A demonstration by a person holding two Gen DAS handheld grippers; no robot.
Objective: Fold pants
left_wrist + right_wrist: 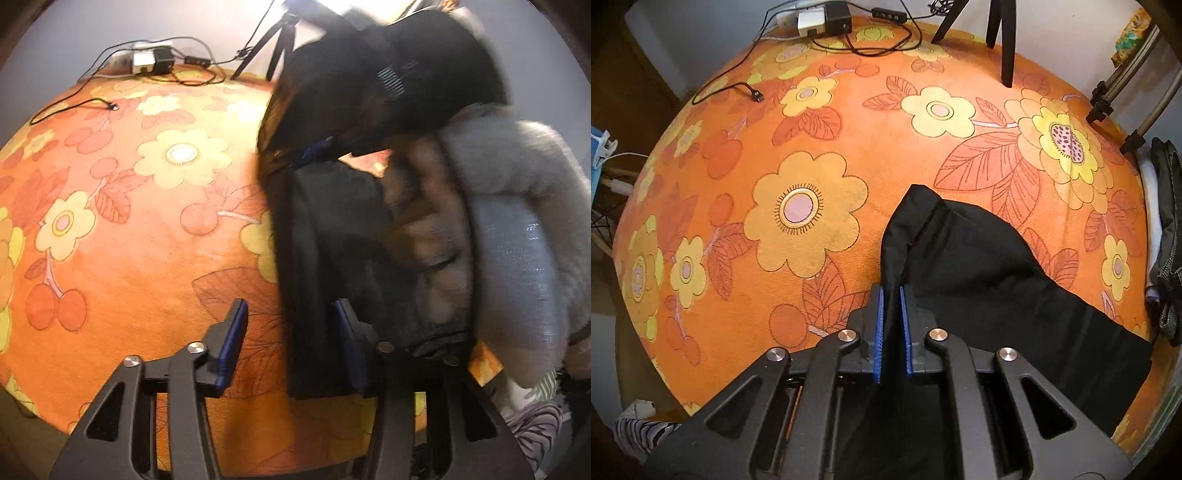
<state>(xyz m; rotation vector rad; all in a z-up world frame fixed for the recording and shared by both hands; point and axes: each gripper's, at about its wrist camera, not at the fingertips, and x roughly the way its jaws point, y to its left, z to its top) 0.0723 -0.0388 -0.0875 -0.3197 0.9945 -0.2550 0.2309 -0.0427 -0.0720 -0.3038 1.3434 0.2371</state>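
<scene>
The black pants point(990, 273) lie on the orange flowered cloth point(849, 155), spreading toward the right edge. My right gripper point(891, 291) is shut on a fold of the pants, with the fabric pinched between its blue pads point(880, 325). In the left wrist view my left gripper point(291, 314) is open, its blue pads apart. A hanging strip of the dark pants point(317, 258) passes between its jaws, next to the right pad point(345, 332). The right gripper point(369, 92), blurred, is just above and holds that strip up.
A power strip with adapters and cables point(823, 20) lies at the far edge of the cloth. Black tripod legs point(1001, 40) stand at the back. More stand poles point(1123, 96) and dark clothes point(1167, 243) are at the right. A grey fuzzy sleeve point(517, 221) fills the right of the left wrist view.
</scene>
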